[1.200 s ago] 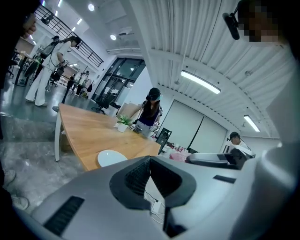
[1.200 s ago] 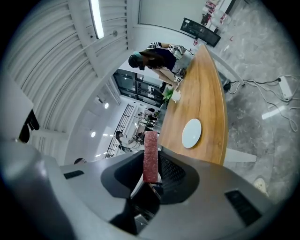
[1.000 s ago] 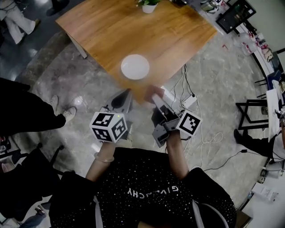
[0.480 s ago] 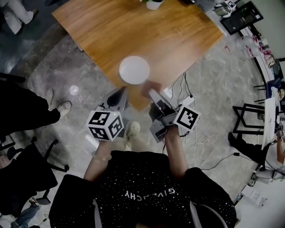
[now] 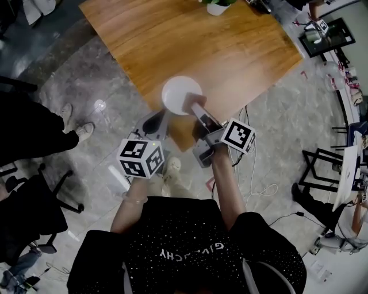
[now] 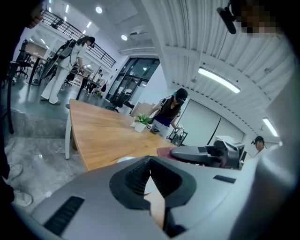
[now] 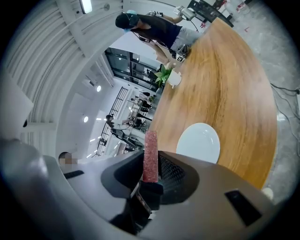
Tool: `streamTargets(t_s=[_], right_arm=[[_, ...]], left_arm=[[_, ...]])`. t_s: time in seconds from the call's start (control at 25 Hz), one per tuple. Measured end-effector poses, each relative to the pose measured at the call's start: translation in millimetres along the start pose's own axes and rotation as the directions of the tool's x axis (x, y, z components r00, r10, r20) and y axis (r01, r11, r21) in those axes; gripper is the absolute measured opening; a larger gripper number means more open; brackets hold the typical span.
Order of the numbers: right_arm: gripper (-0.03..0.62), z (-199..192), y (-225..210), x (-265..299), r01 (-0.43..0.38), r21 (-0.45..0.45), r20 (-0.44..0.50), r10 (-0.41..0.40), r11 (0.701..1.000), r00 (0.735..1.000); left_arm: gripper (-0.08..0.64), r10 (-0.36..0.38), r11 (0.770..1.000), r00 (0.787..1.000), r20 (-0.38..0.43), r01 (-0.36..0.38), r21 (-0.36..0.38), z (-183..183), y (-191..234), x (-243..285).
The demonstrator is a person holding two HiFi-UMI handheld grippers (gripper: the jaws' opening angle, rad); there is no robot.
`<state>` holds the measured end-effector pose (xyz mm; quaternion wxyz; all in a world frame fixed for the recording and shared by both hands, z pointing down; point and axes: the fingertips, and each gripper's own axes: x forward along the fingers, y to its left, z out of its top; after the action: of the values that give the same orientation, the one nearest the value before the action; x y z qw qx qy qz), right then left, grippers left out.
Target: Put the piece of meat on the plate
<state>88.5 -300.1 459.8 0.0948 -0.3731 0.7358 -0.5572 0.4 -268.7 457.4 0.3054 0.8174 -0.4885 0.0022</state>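
A round white plate point(image 5: 179, 93) lies near the front corner of the wooden table point(image 5: 230, 51). My right gripper point(image 5: 194, 107) is shut on a reddish strip of meat point(image 5: 189, 103), whose end hangs at the plate's near right rim. In the right gripper view the meat point(image 7: 150, 154) stands upright out of the right gripper point(image 7: 149, 177), with the plate point(image 7: 198, 143) beyond and to the right. My left gripper point(image 5: 156, 120) is beside the table's corner, left of the plate. In its own view the left gripper point(image 6: 149, 162) has its tips together with nothing between them.
A small potted plant point(image 5: 217, 6) stands at the table's far edge. A person point(image 7: 150, 26) works behind the table. Another person's legs and shoes point(image 5: 75, 123) are on the floor at left. Cables point(image 5: 253, 155) lie on the floor at right, near a black stand point(image 5: 322, 169).
Both grippers have moved forward and down towards the table. The meat has gone from short of the plate to its near rim. The left gripper has come up beside the table's corner.
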Motion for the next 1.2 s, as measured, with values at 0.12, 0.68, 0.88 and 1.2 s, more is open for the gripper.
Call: streamTargets(t_s=[0.12, 0.68, 0.88, 1.2], right_arm=[[0.1, 0.7, -12.1, 23.0, -0.004, 0.037, -0.024, 0.005, 0.999, 1.0], [0.1, -2.6, -62.5, 86.2, 0.14, 0.107, -0.14, -0.125, 0.984, 0.982], [0.1, -6.3, -77.7, 95.2, 0.208, 0.108, -0.187, -0.186, 0.972, 0.965], [0.1, -10.9, -91.7, 99.2, 0.247, 0.138, -0.207, -0.215, 0.959, 0.954]], left_arm=[[0.011, 0.028, 1.0, 1.0, 0.007, -0.028, -0.012, -1.0, 12.8, 4.0], [0.01, 0.075, 0.996, 0.997, -0.003, -0.075, -0.047, 2.4, 55.2, 24.6], [0.01, 0.073, 0.995, 0.997, -0.007, -0.073, -0.063, -0.3, 57.7, 27.6], [0.011, 0.071, 0.995, 0.997, -0.009, -0.072, -0.072, 0.5, 59.5, 29.2]])
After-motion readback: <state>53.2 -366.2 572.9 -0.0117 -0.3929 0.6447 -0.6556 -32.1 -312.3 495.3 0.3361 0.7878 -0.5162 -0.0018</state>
